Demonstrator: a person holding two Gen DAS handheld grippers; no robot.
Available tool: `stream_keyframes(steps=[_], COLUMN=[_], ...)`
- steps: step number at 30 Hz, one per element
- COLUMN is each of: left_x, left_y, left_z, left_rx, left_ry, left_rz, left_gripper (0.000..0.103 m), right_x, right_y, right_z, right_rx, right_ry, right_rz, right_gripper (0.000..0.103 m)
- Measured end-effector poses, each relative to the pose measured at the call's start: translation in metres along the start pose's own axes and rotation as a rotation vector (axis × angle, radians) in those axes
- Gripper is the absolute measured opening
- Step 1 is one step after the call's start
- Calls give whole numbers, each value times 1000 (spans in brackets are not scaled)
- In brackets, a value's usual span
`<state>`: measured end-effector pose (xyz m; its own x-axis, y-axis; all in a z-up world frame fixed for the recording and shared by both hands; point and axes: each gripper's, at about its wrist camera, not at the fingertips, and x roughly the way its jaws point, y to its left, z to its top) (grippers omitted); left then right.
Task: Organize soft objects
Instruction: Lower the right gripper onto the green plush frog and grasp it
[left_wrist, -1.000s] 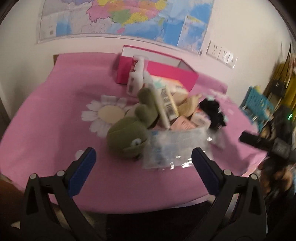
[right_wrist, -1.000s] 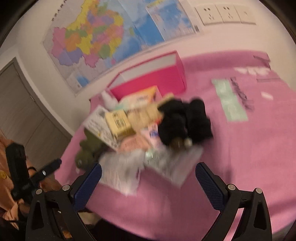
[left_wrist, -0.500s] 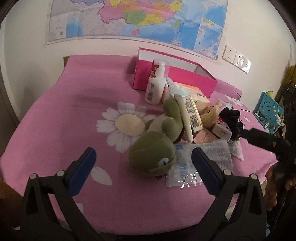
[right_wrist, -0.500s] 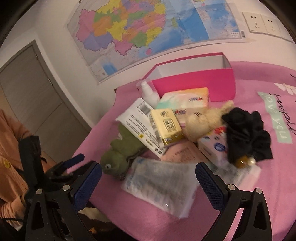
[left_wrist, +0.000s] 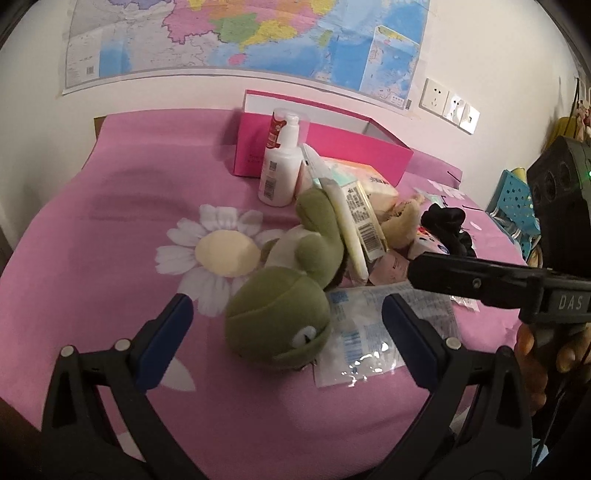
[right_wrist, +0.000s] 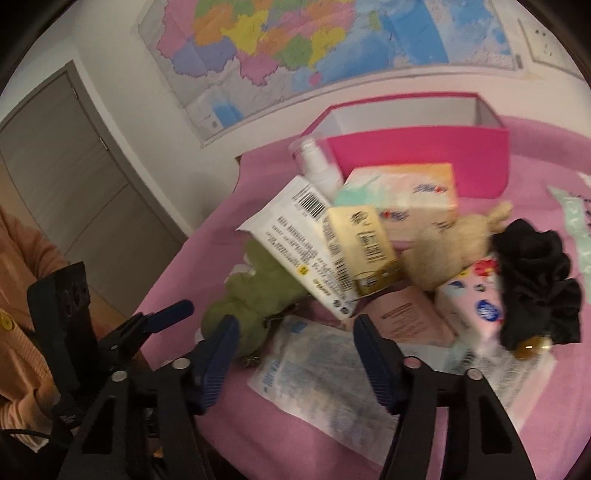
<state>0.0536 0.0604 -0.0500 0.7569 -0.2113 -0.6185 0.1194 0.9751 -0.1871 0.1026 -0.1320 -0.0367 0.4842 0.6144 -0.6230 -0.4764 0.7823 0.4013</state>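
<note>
A green plush frog (left_wrist: 284, 306) lies on the pink bedspread (left_wrist: 110, 240) at the near edge of a pile; it also shows in the right wrist view (right_wrist: 247, 295). A beige plush toy (right_wrist: 450, 251) and a black scrunchie (right_wrist: 535, 273) lie in the pile's right part. My left gripper (left_wrist: 286, 332) is open, its jaws on either side of the frog's head. My right gripper (right_wrist: 291, 354) is open, low over a clear plastic packet (right_wrist: 325, 376) beside the frog. The right gripper's finger (left_wrist: 480, 282) crosses the left wrist view.
An open pink box (left_wrist: 325, 147) stands at the back by the wall. A white pump bottle (left_wrist: 280, 166), tissue packs (right_wrist: 402, 195), a white tube (right_wrist: 295, 236), a yellow pack (right_wrist: 362, 251) and small pink packs (right_wrist: 476, 302) lie in the pile. A blue basket (left_wrist: 513, 199) stands at right.
Both grippers moved in toward the pile. The left now frames the frog's head. The right dropped low, its jaws narrowed, over the clear packet.
</note>
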Motion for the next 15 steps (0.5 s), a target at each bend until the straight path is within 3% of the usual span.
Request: stream_keyframes(steps=[1, 2, 10, 15], left_x=[2, 5, 22, 34], left_y=[1, 1, 3, 0], left_z=[1, 1, -1, 0], left_rx=[7, 14, 60, 97], left_ry=[3, 15, 80, 108], left_rz=[4, 11, -46, -43], left_gripper=[86, 81, 75, 70], right_x=[2, 6, 34, 50], right_y=[0, 1, -6, -8], right_z=[0, 2, 12, 13], right_rx=[5, 12, 108, 177], right_ry=[4, 9, 66, 103], right_rz=[8, 27, 127, 172], right_gripper=[64, 64, 64, 64])
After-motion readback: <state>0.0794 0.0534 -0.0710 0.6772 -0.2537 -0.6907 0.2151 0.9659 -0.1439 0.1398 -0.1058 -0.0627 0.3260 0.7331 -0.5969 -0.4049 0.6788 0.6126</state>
